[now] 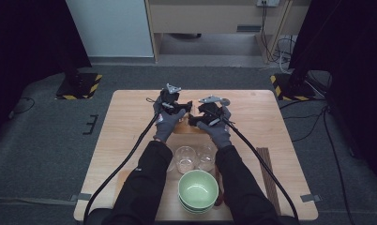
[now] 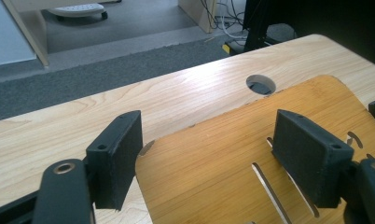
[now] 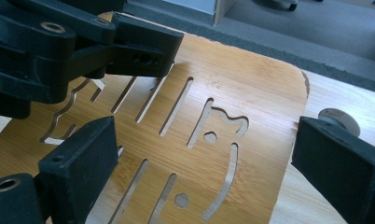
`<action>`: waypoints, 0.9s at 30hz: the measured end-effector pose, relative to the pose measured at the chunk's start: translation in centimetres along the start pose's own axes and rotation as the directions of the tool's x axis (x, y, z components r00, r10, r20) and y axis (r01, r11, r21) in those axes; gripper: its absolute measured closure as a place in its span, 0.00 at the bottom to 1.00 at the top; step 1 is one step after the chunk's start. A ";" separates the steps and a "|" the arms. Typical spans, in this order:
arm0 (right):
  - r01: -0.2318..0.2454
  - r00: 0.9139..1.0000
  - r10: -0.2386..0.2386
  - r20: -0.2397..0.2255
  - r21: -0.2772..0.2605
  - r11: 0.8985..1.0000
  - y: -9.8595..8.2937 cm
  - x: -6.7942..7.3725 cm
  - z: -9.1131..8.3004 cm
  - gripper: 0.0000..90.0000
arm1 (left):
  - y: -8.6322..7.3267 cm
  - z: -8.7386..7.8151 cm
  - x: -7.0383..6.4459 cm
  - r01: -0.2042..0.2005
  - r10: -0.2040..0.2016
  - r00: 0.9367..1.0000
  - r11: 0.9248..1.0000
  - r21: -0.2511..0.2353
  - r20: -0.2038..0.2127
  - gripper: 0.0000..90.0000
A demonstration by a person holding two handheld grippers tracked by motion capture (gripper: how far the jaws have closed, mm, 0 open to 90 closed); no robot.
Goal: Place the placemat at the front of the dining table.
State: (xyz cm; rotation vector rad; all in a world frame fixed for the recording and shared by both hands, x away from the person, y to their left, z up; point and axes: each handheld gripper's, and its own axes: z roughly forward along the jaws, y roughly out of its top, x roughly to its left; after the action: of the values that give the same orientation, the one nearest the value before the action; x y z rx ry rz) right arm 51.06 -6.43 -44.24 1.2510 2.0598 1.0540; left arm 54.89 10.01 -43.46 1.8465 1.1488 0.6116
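High view: nearest the person, a green bowl (image 1: pixel 198 189) is seen at the near edge of the table (image 1: pixel 130 122), stacked on another one. Just behind it, two clear glasses (image 1: pixel 185 158) are stood side by side between the black sleeves. A bundle of dark sticks (image 1: pixel 266 166) is laid near the right edge.

Farther out, the left gripper (image 1: pixel 185 106) and the right gripper (image 1: pixel 195 117) are held close together over a wooden board (image 1: pixel 183 126) near the middle of the table.

In the left gripper view, the board (image 2: pixel 213 163) is seen flat on the table, with thin slots cut in it. The jaws are spread wide apart above its corner, and nothing is pinched. A round hole (image 2: pixel 260 84) is seen in the table just past the board.

In the right gripper view, the right gripper (image 3: pixel 204 158) is spread wide too, over the board's far edge (image 3: pixel 251 93). The left gripper (image 3: pixel 148 51) is seen at the top left, just above the board.
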 end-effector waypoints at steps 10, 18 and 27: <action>-0.023 1.000 0.024 -0.011 0.044 0.999 -0.8 -0.5 1.4 0.08 | -1.0 1.3 -0.1 -0.024 0.024 1.000 0.999 0.026 -0.014 0.27; -0.039 0.999 0.041 -0.015 0.087 0.995 -1.6 -0.7 2.6 0.08 | -1.9 2.5 0.1 -0.018 0.019 1.000 0.998 0.064 -0.008 0.27; -0.046 0.999 0.048 -0.019 0.129 0.991 -2.5 -0.8 3.7 0.08 | -2.8 3.6 0.1 -0.002 0.003 1.000 0.994 0.110 -0.005 0.27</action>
State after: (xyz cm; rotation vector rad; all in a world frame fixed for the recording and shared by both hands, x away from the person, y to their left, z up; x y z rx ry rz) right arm 52.89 -6.54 -48.42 1.3630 2.1545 0.9725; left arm 56.35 9.25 -47.77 1.9402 1.2049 0.5650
